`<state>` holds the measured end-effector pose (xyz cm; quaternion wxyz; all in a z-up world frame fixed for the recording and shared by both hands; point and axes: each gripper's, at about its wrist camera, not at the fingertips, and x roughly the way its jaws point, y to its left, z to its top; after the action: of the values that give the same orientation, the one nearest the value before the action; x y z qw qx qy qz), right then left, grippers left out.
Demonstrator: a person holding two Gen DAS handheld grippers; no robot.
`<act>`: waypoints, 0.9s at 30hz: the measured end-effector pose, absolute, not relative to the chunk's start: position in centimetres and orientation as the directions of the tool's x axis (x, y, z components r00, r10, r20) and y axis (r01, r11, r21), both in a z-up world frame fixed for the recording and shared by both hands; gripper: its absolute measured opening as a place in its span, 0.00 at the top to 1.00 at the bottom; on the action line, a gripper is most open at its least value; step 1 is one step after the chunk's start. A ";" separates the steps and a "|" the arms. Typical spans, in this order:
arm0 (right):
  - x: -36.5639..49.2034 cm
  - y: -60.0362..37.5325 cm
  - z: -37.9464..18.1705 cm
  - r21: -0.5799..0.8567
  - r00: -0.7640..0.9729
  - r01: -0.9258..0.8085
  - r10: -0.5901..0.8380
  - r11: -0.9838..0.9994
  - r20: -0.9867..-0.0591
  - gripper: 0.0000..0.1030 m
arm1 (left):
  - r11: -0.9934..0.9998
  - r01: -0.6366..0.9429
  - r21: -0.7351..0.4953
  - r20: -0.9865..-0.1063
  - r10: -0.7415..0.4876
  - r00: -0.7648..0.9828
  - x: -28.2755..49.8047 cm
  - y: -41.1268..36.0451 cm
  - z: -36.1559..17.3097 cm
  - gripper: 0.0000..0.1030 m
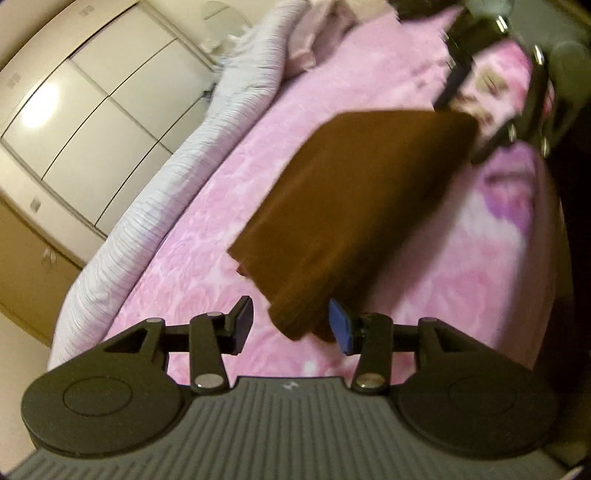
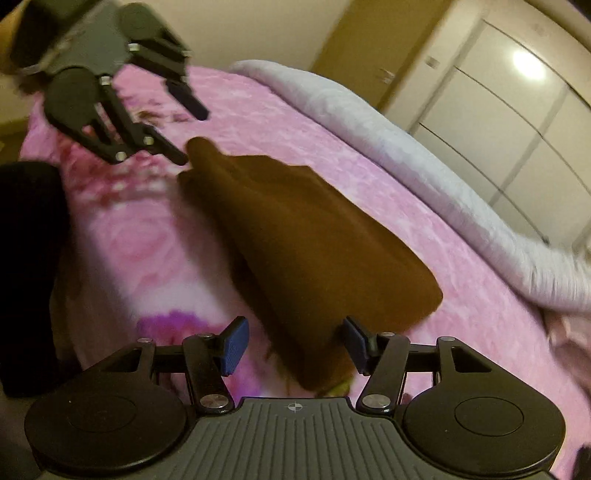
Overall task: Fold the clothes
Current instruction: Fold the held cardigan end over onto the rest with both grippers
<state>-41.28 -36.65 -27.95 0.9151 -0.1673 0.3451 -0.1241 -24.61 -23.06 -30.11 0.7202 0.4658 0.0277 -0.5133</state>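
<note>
The left tool point(image 1: 291, 325) stands wide, its two blue pads point(image 1: 340, 326) spread apart with nothing clamped between them. The near corner of the brown cloth point(image 1: 354, 206) lies in the gap between the fingers, closer to the right-hand pad; whether that pad touches the fabric cannot be told. In the right wrist view the same tool point(image 2: 188, 133) shows at upper left, blurred, its lower finger tip right at the far raised end of the cloth.

The right tool point(image 2: 291, 345) is also spread wide, holding nothing. The near end of the cloth point(image 2: 314, 251) sits between its pads point(image 2: 233, 345), nearer the right-hand one, and the fabric edge hangs low by the tool's body. In the left wrist view this tool point(image 1: 495, 92) appears at upper right, motion-blurred, just past the far edge of the cloth.

The cloth is folded into a thick, roughly rectangular pad, several layers showing at the near edge in the left view. It lies on the bed, on a pink flowered blanket point(image 1: 192, 240), stretched between the two tools. One end is bunched and lifted a little in the right view.

Along the far side of the blanket runs a rolled pale striped quilt point(image 1: 155, 206). Beyond it stand white wardrobe doors point(image 1: 85, 122) with a light glare on them. Pinkish pillows point(image 1: 317, 33) lie at the head of the bed.
</note>
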 end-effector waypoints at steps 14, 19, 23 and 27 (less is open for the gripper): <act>-39.8 -39.6 -27.5 -0.378 0.697 0.234 -0.426 0.896 -0.577 0.44 | -0.133 0.552 0.823 -0.455 -0.736 0.502 -24.2 -26.5 -33.0 0.93; -40.1 -40.5 -27.7 -0.362 0.693 0.241 -0.421 0.901 -0.586 0.42 | -0.156 0.556 0.816 -0.480 -0.719 0.503 -24.9 -25.2 -33.2 0.86; -40.6 -40.5 -28.5 -0.333 0.695 0.275 -0.426 0.902 -0.579 0.41 | -0.171 0.476 0.863 -0.434 -0.733 0.523 -26.3 -24.0 -34.8 0.66; -40.5 -40.7 -28.5 -0.310 0.692 0.297 -0.427 0.903 -0.582 0.39 | -0.217 0.431 0.876 -0.429 -0.760 0.488 -27.3 -24.8 -35.7 0.65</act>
<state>-40.51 -40.69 -28.55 0.9148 -0.0961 0.3387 -0.1980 -27.34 -24.83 -35.73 0.6109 0.6090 -0.1352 -0.4876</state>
